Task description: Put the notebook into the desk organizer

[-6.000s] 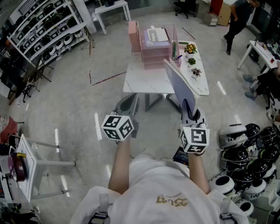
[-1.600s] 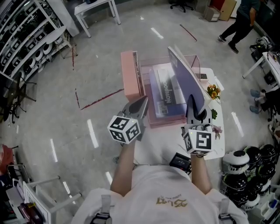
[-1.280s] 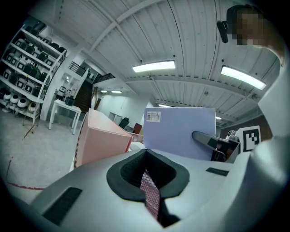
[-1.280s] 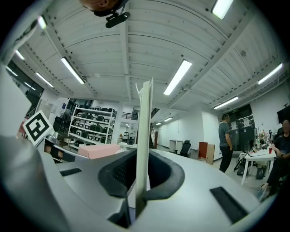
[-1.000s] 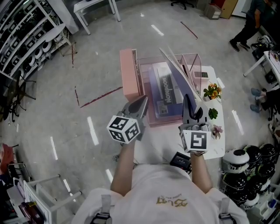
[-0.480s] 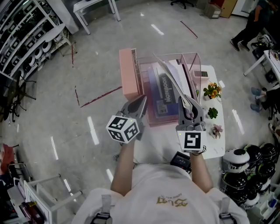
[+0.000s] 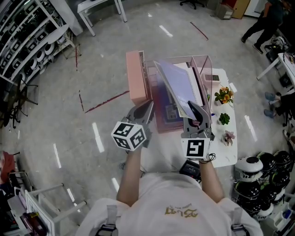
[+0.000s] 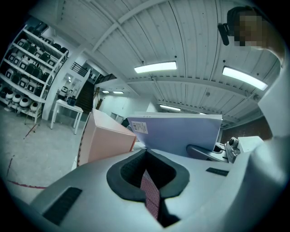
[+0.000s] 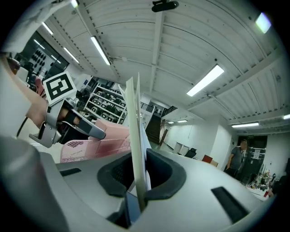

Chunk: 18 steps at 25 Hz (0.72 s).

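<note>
Right gripper [image 7: 195, 110] pinches notebook [image 7: 177, 85] by its near edge, tipped flat, likely to slot into desk organizer [image 7: 137, 78] at 12 o'clock. Left gripper [image 7: 145, 110], at its 9, pressed together, idle.

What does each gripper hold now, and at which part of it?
The right gripper holds the notebook by its near edge, clamped between the jaws. The left gripper holds nothing; its jaws are together.

This looks like a lab or workshop hall: metal racks [image 7: 27, 37] stacked with rounded black-and-white devices [image 8: 20, 97], perhaps headsets, line a polished grey floor [image 7: 69, 133]. White tables [image 7: 99, 7] stand about under ceiling strip lights [image 9: 206, 79].
</note>
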Each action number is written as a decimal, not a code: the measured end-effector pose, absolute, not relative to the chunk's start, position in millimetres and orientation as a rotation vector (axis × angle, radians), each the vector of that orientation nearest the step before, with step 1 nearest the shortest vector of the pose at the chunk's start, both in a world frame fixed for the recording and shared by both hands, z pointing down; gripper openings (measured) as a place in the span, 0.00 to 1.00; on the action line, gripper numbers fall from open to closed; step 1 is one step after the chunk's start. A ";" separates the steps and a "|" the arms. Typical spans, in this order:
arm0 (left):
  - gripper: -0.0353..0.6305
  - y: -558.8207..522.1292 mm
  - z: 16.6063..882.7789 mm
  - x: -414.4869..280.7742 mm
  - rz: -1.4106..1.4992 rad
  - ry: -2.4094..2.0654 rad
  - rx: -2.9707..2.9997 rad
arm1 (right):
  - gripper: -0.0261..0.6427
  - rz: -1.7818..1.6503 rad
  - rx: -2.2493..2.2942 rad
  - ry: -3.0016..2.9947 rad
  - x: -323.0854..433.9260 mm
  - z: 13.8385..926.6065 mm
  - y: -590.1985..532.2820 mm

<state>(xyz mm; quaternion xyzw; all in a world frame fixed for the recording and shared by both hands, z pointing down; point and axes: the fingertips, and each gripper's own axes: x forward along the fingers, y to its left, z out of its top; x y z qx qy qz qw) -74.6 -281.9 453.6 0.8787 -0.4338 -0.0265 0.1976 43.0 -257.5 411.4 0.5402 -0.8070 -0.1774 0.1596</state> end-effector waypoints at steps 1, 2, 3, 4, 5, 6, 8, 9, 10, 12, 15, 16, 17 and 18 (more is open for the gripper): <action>0.08 -281.8 453.6 -74.9 -0.074 -1.215 2.459 | 0.12 -0.514 1.533 -2.286 42.4 412.4 -257.6; 0.08 -281.6 453.5 -75.1 -0.075 -1.216 2.458 | 0.12 -0.519 1.526 -2.268 41.9 413.7 -257.6; 0.08 -281.3 453.4 -75.4 -0.076 -1.216 2.457 | 0.12 -0.524 1.526 -2.254 41.4 415.1 -257.6; 0.08 -281.1 453.5 -75.8 -0.077 -1.216 2.456 | 0.12 -0.529 1.529 -2.244 40.9 416.4 -257.7; 0.08 -280.9 453.8 -76.2 -0.077 -1.215 2.456 | 0.12 -0.536 1.526 -2.235 40.3 418.1 -257.8; 0.08 -280.8 454.3 -76.5 -0.077 -1.215 2.455 | 0.12 -0.544 1.518 -2.227 39.5 420.1 -257.8; 0.08 -280.5 455.0 -76.7 -0.077 -1.213 2.455 | 0.12 -0.566 1.496 -2.207 38.1 423.4 -257.9; 0.08 -280.3 455.2 -76.6 -0.077 -1.212 2.455 | 0.12 -0.575 1.481 -2.198 37.2 425.6 -257.8; 0.08 -280.2 455.2 -76.4 -0.077 -1.211 2.456 | 0.12 -0.583 1.464 -2.189 36.2 428.1 -257.7; 0.08 -279.9 455.5 -75.6 -0.077 -1.209 2.457 | 0.13 -0.598 1.434 -2.173 34.5 432.3 -257.7; 0.08 -280.4 456.4 -73.7 -0.077 -1.206 2.456 | 0.13 -0.600 1.395 -2.160 33.1 439.0 -258.2; 0.08 -280.6 456.3 -73.4 -0.078 -1.206 2.455 | 0.13 -0.595 1.383 -2.158 33.1 441.7 -258.5; 0.08 -280.7 455.9 -73.5 -0.078 -1.205 2.455 | 0.12 -0.592 1.373 -2.154 33.1 444.2 -258.5; 0.08 -280.6 455.4 -74.1 -0.079 -1.205 2.455 | 0.12 -0.592 1.363 -2.148 32.6 446.0 -258.1</action>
